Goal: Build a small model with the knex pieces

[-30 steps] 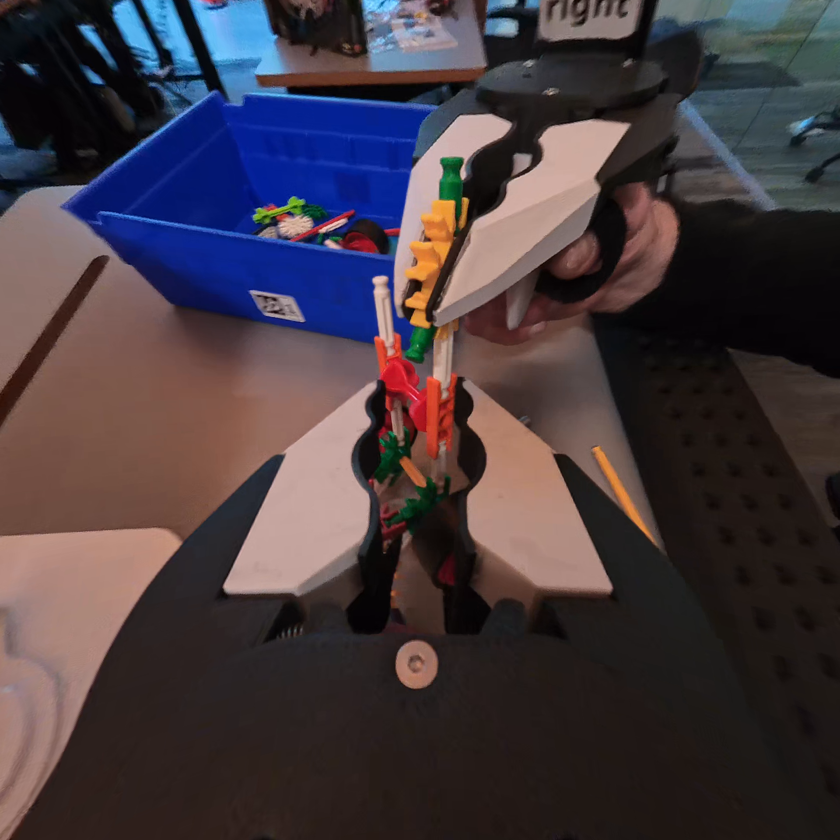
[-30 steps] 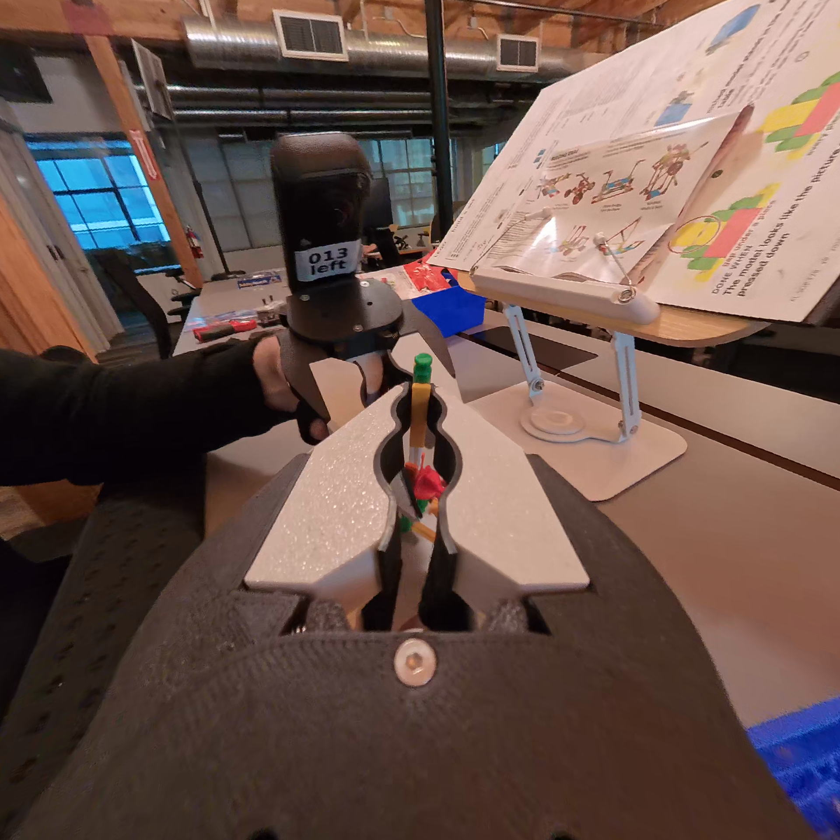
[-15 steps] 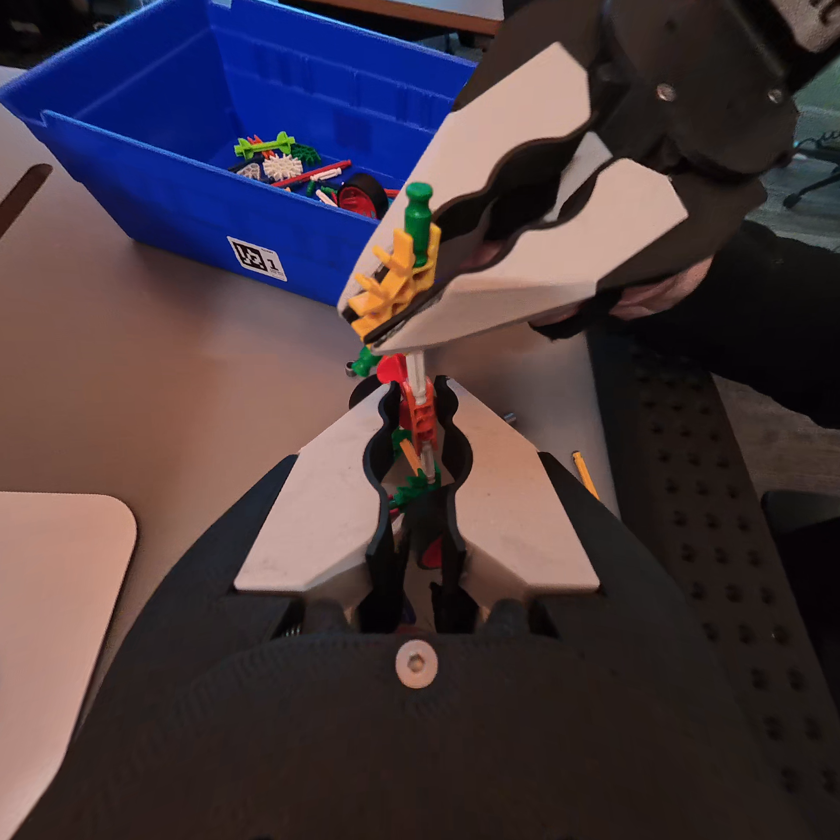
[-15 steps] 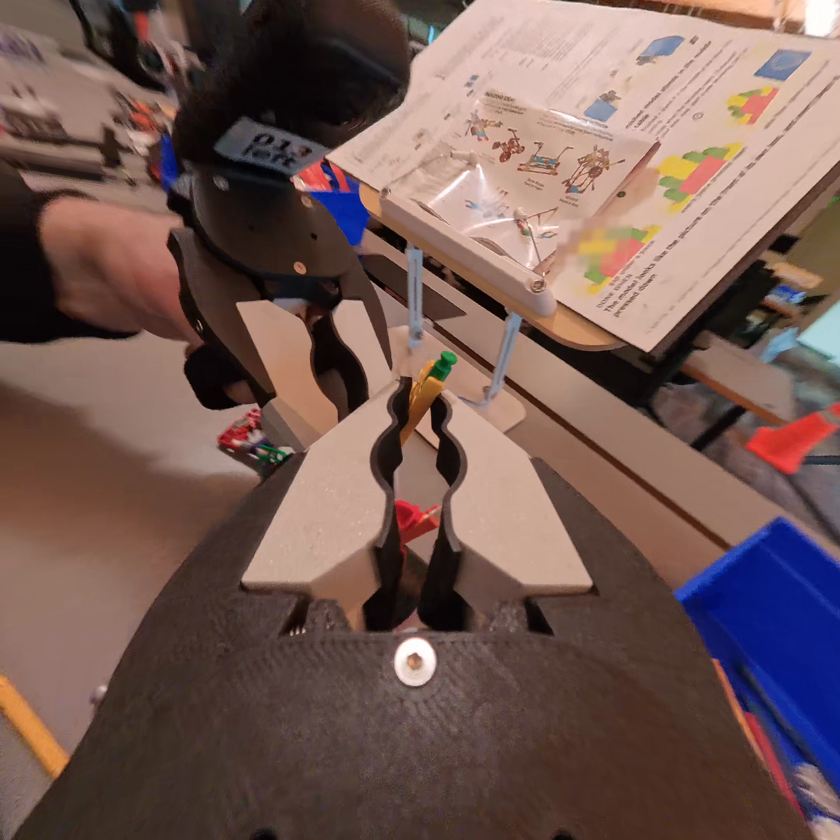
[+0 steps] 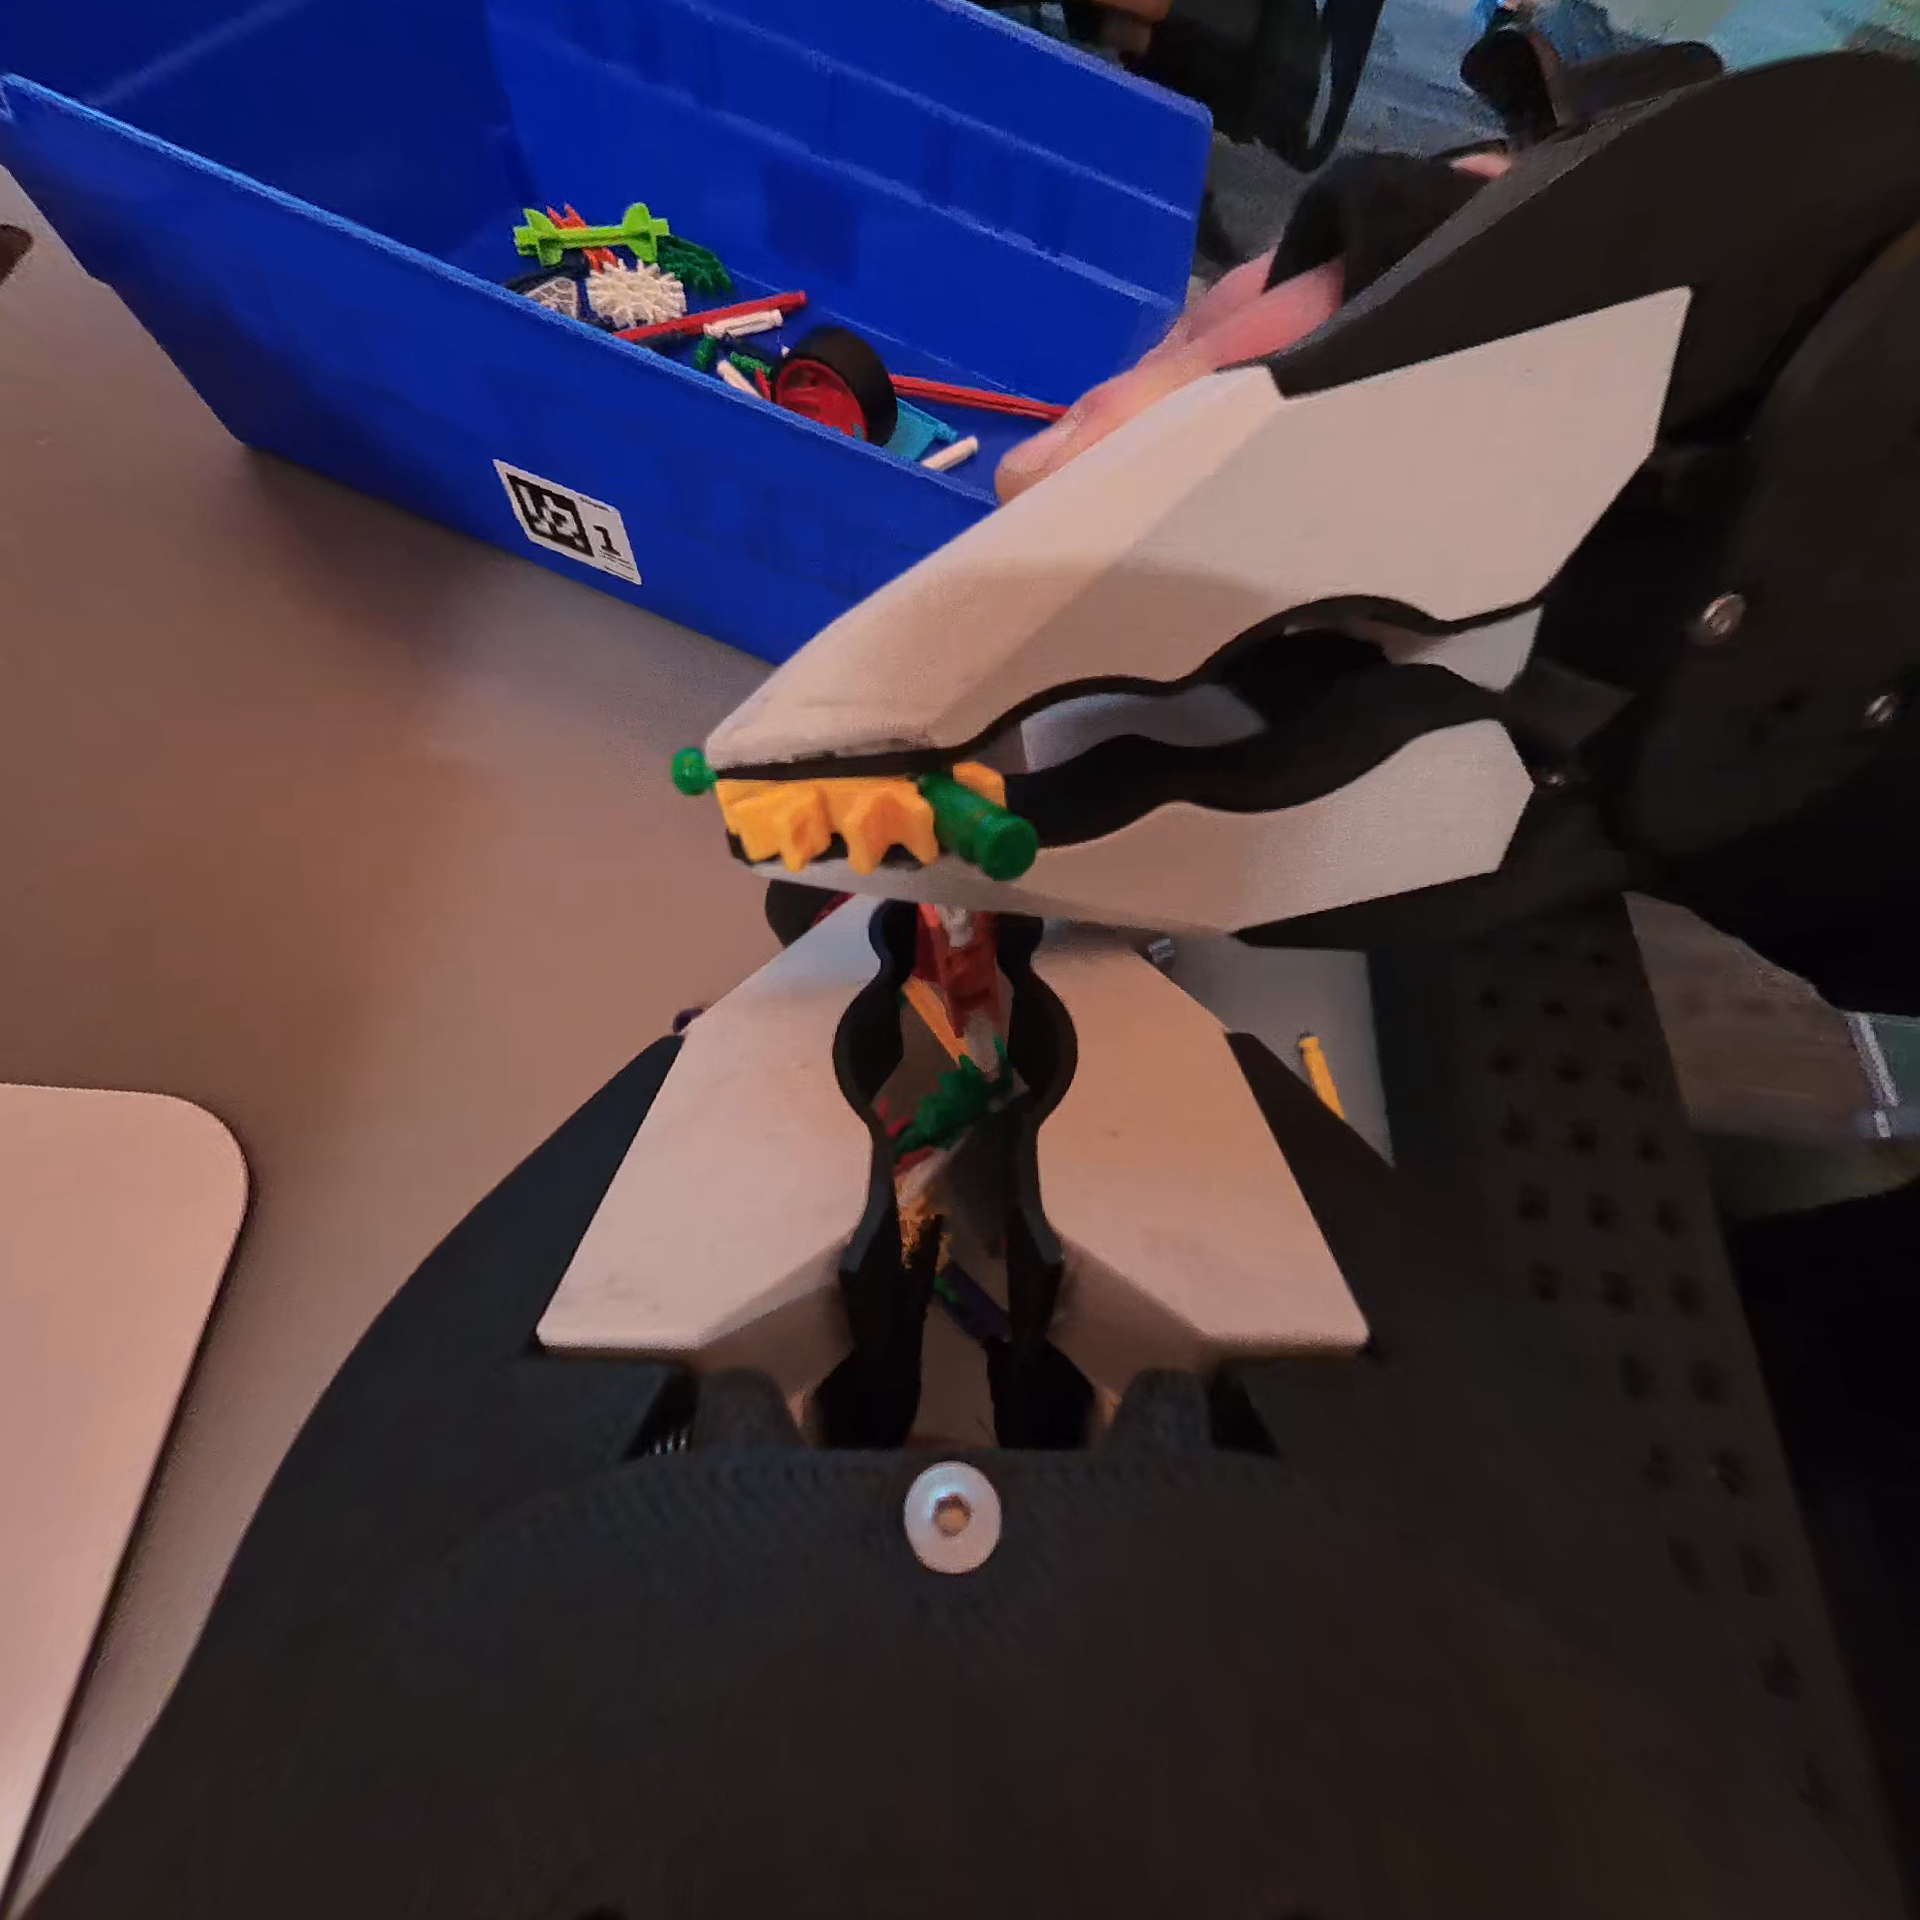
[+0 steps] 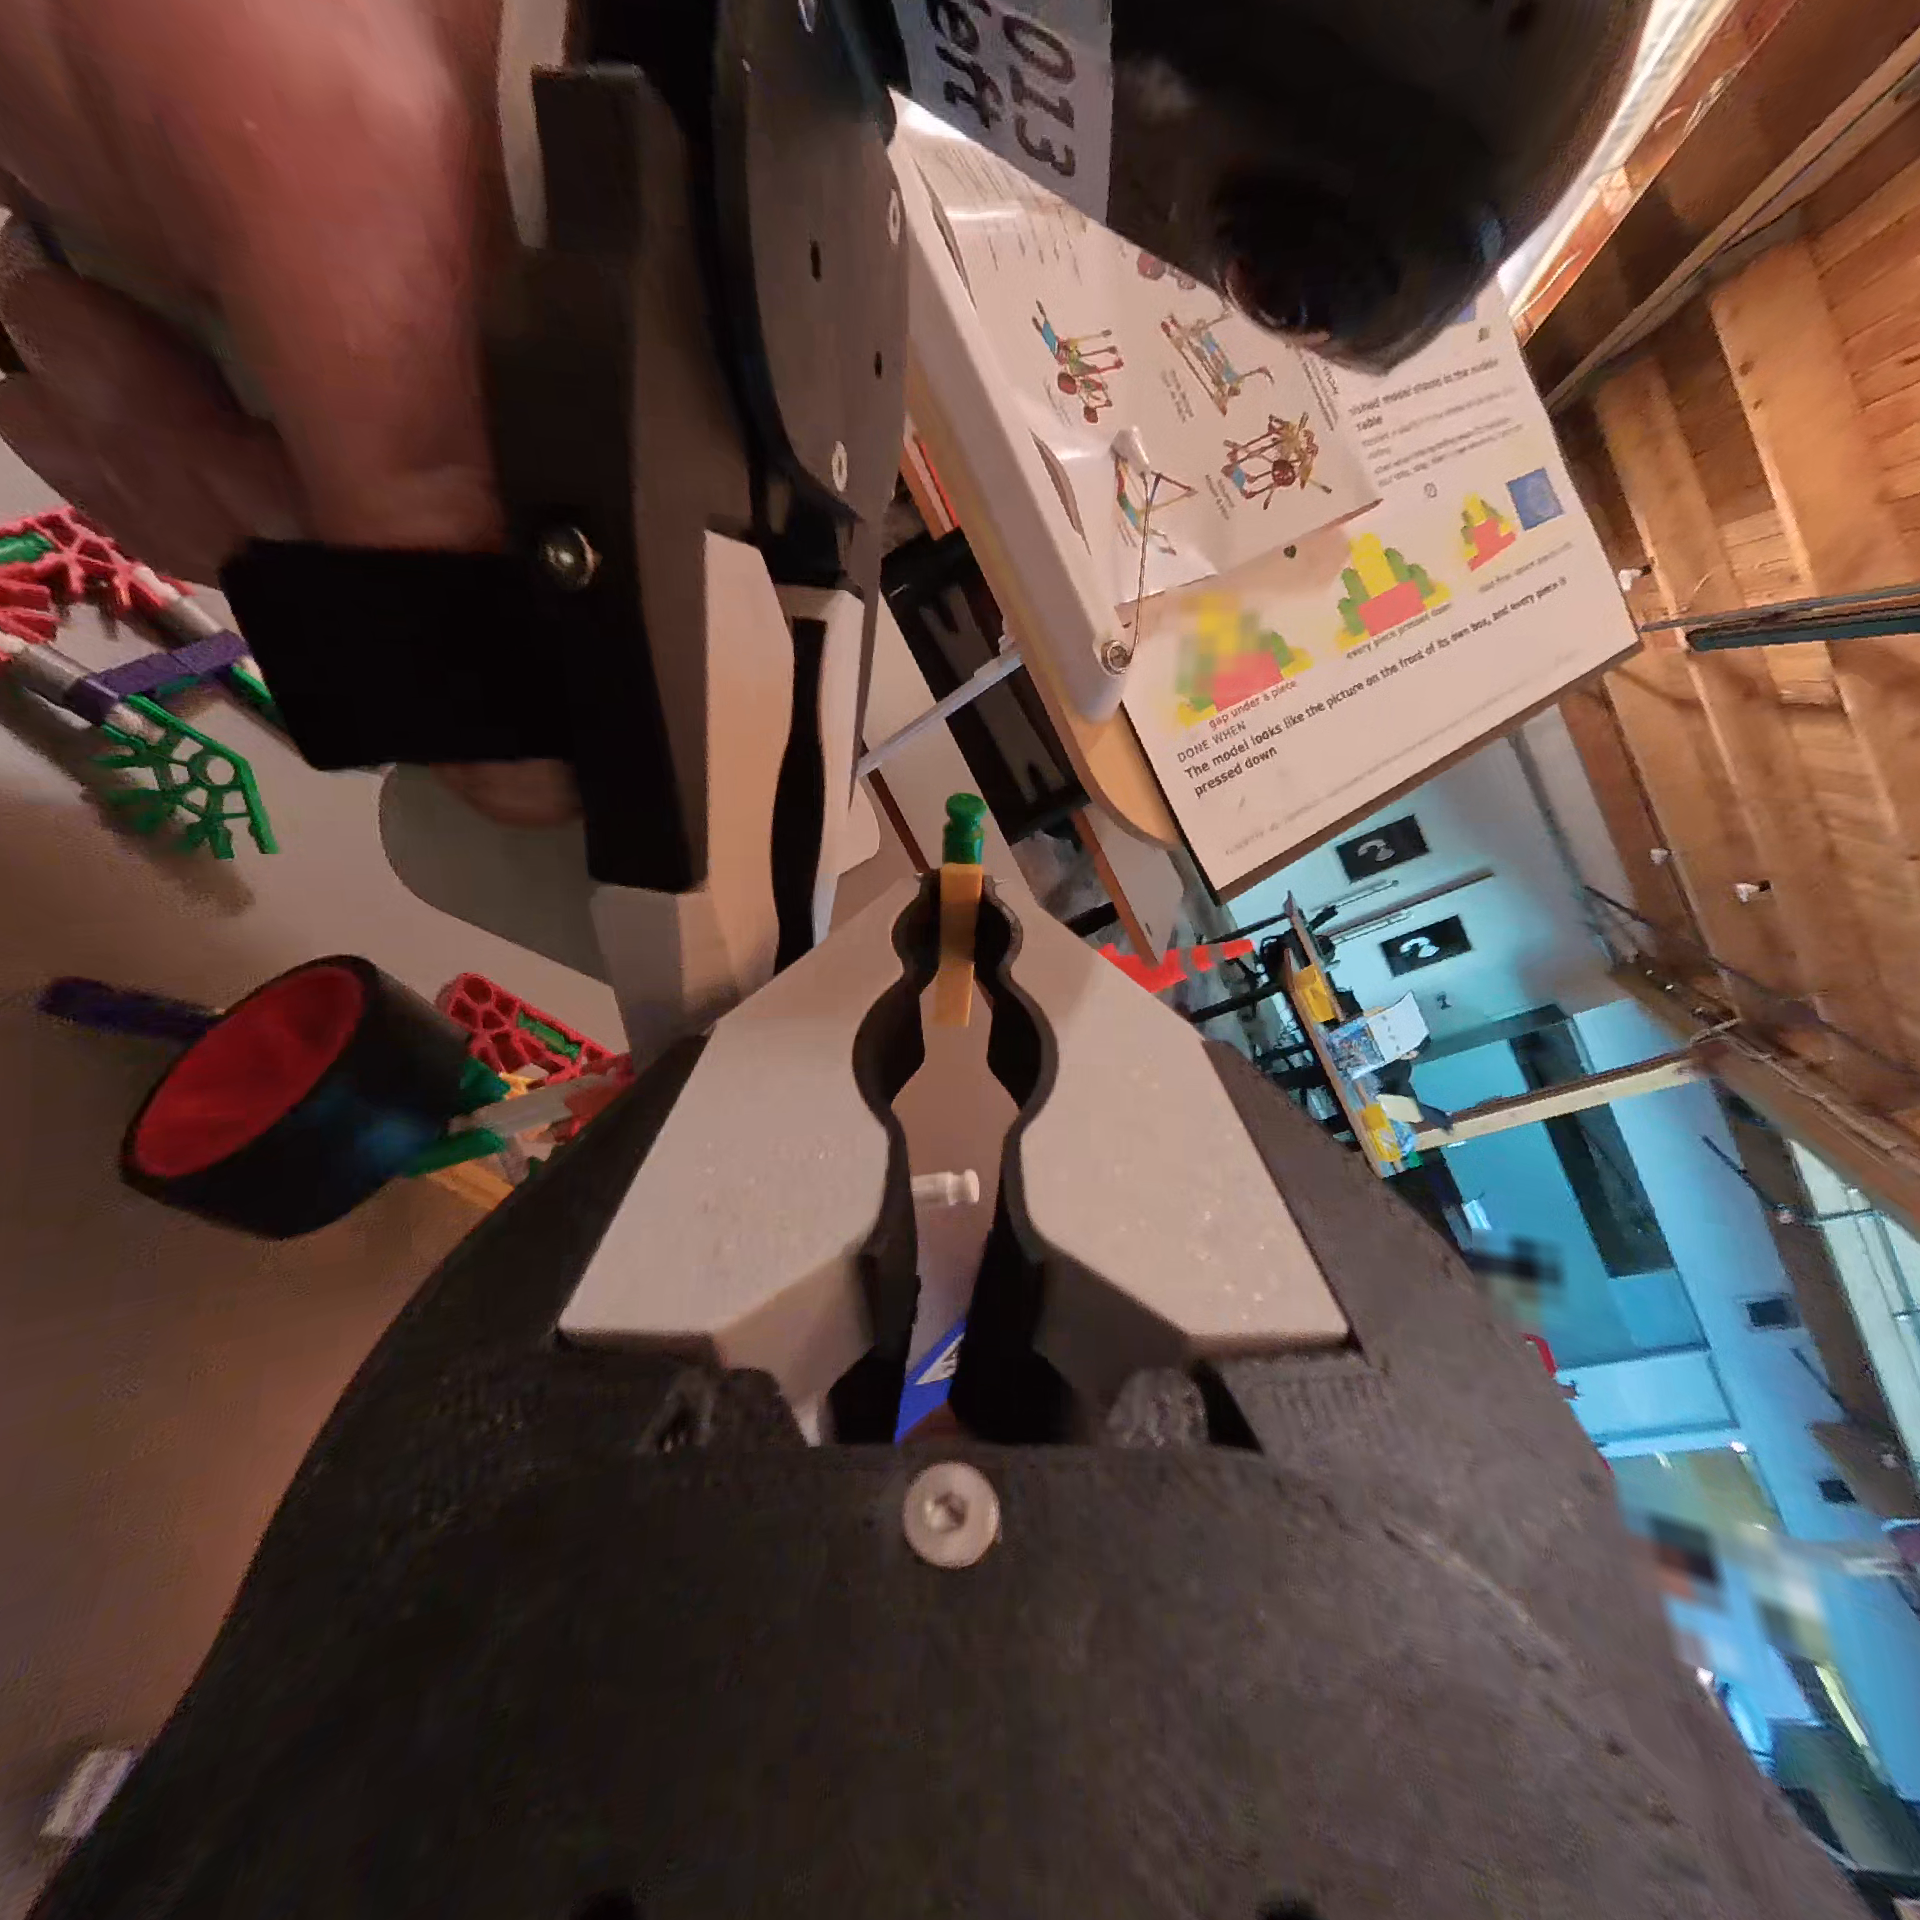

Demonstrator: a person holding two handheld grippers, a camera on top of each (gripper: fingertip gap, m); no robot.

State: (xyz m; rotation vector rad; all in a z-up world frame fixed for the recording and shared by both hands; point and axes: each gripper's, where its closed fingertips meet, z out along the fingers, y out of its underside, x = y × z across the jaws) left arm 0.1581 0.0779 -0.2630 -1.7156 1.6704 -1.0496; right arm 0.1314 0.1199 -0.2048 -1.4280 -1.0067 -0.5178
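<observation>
My left gripper (image 5: 954, 935) is shut on a rod-and-connector toy model (image 5: 961, 997) of red, orange, green and white pieces, which runs down between its fingers. In the right wrist view the model's black wheel with a red hub (image 6: 281, 1091) and its red and green connectors (image 6: 156, 727) lie low by the table. My right gripper (image 6: 958, 899) is shut on a yellow toothed connector (image 5: 831, 826) with a short green rod (image 5: 977, 826) through it. It lies on its side, right over the left fingertips and the model's top, which it hides.
A blue bin (image 5: 416, 374) with loose pieces and a black wheel stands behind. A white stand base (image 5: 104, 1299) is at the left; it carries an instruction sheet (image 6: 1299, 499). A yellow rod (image 5: 1320, 1070) lies by a black perforated mat (image 5: 1558, 1143) on the right. Left tips to right tips: about 7 cm.
My right gripper has rolled from upright to lying sideways and come down over the left fingertips with the yellow connector. My left gripper has tipped down toward the table with the model.
</observation>
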